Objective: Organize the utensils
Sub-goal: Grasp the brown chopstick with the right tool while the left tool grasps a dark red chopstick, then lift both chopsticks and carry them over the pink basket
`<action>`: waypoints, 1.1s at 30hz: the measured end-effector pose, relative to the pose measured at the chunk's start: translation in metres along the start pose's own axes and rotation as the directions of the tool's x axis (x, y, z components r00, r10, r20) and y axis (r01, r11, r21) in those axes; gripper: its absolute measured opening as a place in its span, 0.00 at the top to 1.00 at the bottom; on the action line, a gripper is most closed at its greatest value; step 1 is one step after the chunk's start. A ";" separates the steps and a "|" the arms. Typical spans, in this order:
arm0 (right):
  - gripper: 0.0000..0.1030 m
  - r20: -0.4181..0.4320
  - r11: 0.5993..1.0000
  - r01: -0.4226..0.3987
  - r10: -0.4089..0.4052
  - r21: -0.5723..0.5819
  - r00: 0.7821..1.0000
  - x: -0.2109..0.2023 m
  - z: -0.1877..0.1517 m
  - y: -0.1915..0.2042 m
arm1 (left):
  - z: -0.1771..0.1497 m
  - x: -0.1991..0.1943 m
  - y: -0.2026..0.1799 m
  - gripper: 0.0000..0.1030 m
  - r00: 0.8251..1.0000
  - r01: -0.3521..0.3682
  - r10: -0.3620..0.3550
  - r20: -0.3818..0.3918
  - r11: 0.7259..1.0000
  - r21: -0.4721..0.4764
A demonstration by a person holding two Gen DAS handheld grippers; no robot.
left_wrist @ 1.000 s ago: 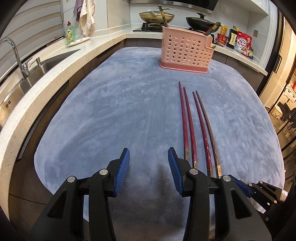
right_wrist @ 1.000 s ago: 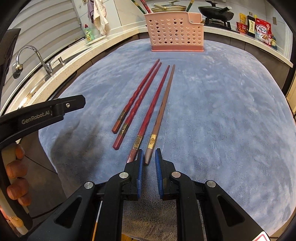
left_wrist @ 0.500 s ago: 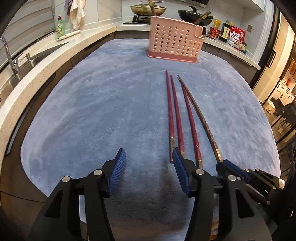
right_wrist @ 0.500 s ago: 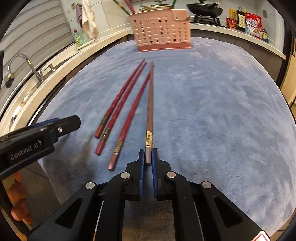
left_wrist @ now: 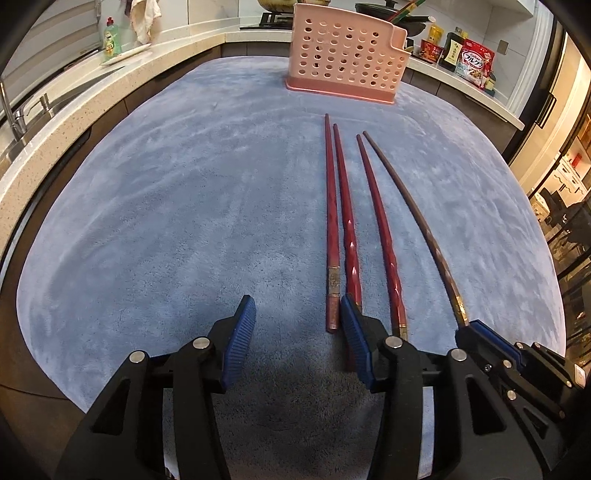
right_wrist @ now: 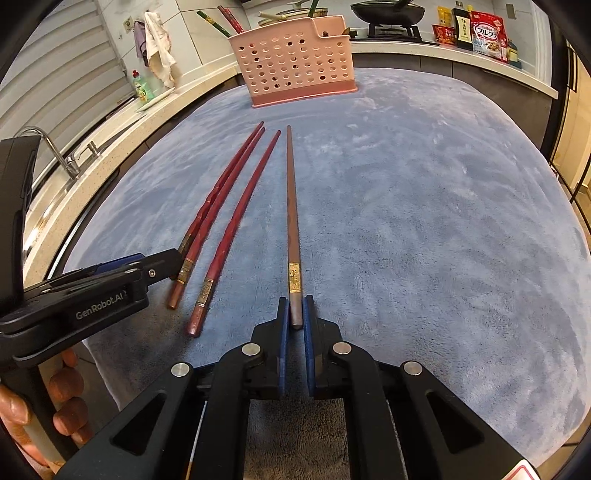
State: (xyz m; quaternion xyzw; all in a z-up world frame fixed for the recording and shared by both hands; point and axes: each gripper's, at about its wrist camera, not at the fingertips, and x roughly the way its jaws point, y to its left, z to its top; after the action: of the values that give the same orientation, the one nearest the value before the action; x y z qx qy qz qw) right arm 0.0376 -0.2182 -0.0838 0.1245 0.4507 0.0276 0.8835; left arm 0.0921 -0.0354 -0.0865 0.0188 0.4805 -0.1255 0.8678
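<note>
Three red chopsticks (left_wrist: 347, 218) (right_wrist: 225, 199) lie side by side on the blue-grey cloth. My right gripper (right_wrist: 295, 314) is shut on the thick end of a brown chopstick (right_wrist: 292, 206), which points toward the pink perforated utensil basket (right_wrist: 295, 62); the brown chopstick also shows in the left wrist view (left_wrist: 417, 206). My left gripper (left_wrist: 297, 314) is open and empty, low over the cloth, its right finger beside the butt ends of the red chopsticks. The basket (left_wrist: 343, 62) stands at the far end and holds several utensils.
A sink and faucet (right_wrist: 55, 155) sit on the counter to the left. A stove with pans (right_wrist: 388, 14) and food packets (left_wrist: 472, 62) are behind the basket. The cloth's front edge (left_wrist: 44, 332) is close below my grippers.
My right gripper has closed on the brown chopstick and swung it away from the red ones. My left gripper has moved forward and right, up to the red chopsticks' ends.
</note>
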 end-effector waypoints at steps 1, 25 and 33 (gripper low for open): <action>0.93 0.000 1.000 0.000 0.000 0.000 1.000 0.000 0.000 0.000 | 0.000 0.000 0.000 0.56 1.000 0.000 0.000 0.001 1.000 -0.002; 0.93 0.035 1.000 -0.012 0.013 -0.015 0.999 -0.021 0.007 0.001 | 0.004 -0.006 -0.001 0.93 1.000 -0.024 0.023 0.009 0.999 0.042; 0.93 0.132 1.000 -0.028 0.028 0.001 0.991 -0.065 0.033 -0.005 | 0.015 -0.038 0.002 0.93 0.998 -0.023 0.021 0.051 0.999 0.036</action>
State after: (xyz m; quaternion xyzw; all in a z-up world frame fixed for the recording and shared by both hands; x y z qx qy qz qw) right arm 0.0254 -0.2404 -0.0148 0.1336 0.3894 0.0310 0.9108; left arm 0.0856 -0.0286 -0.0473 0.0369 0.4555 -0.1253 0.8806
